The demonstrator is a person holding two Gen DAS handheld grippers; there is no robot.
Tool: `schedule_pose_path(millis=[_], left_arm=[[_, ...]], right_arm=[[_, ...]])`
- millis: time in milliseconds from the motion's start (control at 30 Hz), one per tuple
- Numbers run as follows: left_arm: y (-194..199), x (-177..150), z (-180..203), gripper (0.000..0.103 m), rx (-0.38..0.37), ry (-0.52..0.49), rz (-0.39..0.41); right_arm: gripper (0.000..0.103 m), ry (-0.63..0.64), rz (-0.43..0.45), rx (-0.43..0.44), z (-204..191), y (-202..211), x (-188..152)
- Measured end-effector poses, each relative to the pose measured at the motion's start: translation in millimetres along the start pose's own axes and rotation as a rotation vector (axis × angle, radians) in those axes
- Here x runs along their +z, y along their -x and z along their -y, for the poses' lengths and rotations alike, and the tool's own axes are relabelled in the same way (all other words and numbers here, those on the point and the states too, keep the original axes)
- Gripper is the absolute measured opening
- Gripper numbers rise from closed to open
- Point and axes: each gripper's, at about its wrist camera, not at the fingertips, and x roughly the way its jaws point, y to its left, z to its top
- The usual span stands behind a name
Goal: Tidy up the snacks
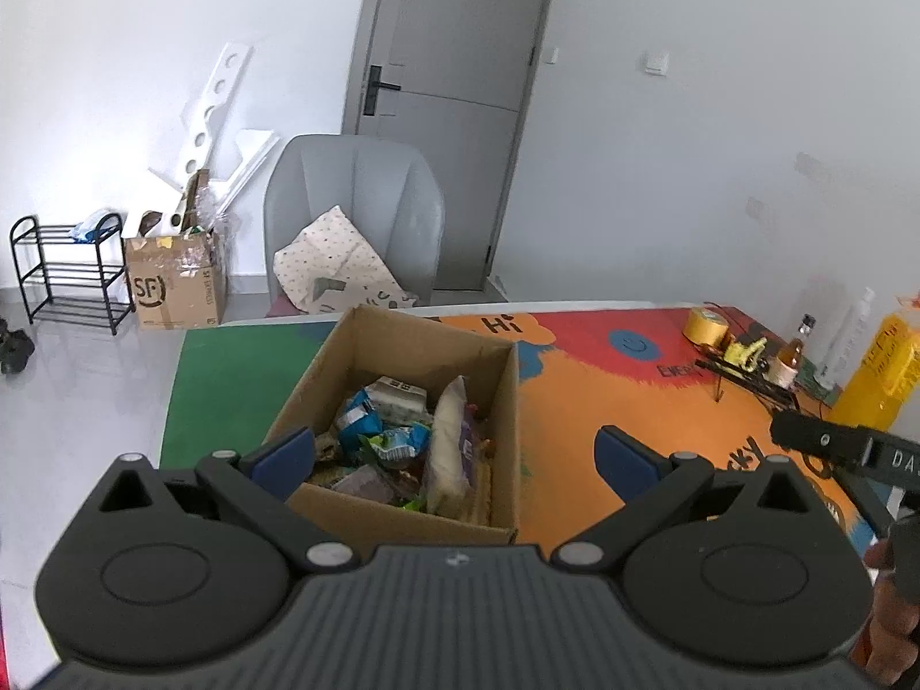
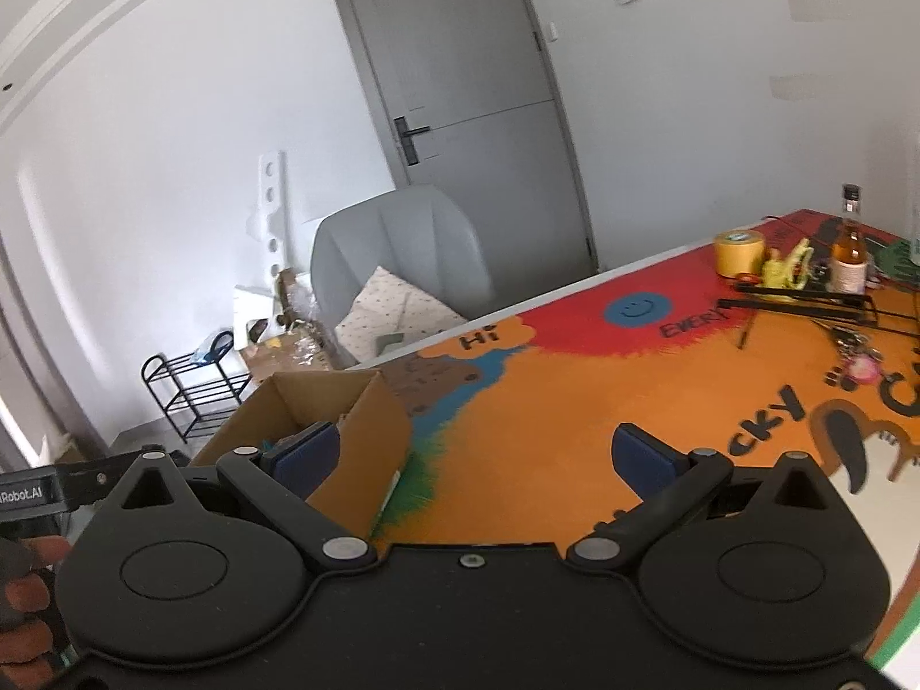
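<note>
An open cardboard box (image 1: 506,402) stands on the colourful table mat (image 1: 604,402), filled with several snack packets: blue ones (image 1: 359,417), a long pale packet (image 1: 448,448) and a white carton (image 1: 397,394). My left gripper (image 1: 454,457) hovers over the box's near side, open wide and holding nothing. In the right wrist view the same box (image 2: 368,431) sits at the lower left. My right gripper (image 2: 474,454) is open wide over the orange mat (image 2: 546,414), with nothing between its blue pads; its left pad (image 2: 305,454) is in front of the box.
A yellow tape roll (image 2: 739,253), a brown bottle (image 2: 850,259), a yellow toy and black rods (image 2: 805,302) crowd the table's far right. A yellow container (image 1: 882,368) stands there too. A grey chair (image 1: 356,218) with a dotted bag stands behind the table, before a grey door.
</note>
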Motion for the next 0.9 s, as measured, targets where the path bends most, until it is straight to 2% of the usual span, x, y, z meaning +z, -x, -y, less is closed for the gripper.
schedule_pose_path(millis=[233, 400, 633, 900], left_arm=[[12.4, -8.0, 3.4, 0.103, 0.004, -0.079, -0.003], [23.0, -13.2, 4.9, 0.103, 0.019, -0.146, 0.000], [33.5, -15.4, 6.1, 0.103, 0.048, -0.158, -0.001], [44.2, -15.6, 19.2, 0.103, 0.024, -0.192, 0.006]], right_arm=[[0.103, -0.013, 0.022, -0.052, 7.7, 21.2, -9.7], [0.103, 0.038, 0.029, -0.073, 3.1, 40.0, -17.2], [0.103, 0.092, 0.028, -0.064, -1.8, 63.6, -20.7], [0.103, 0.109, -0.011, -0.056, -0.7, 75.0, -25.2]])
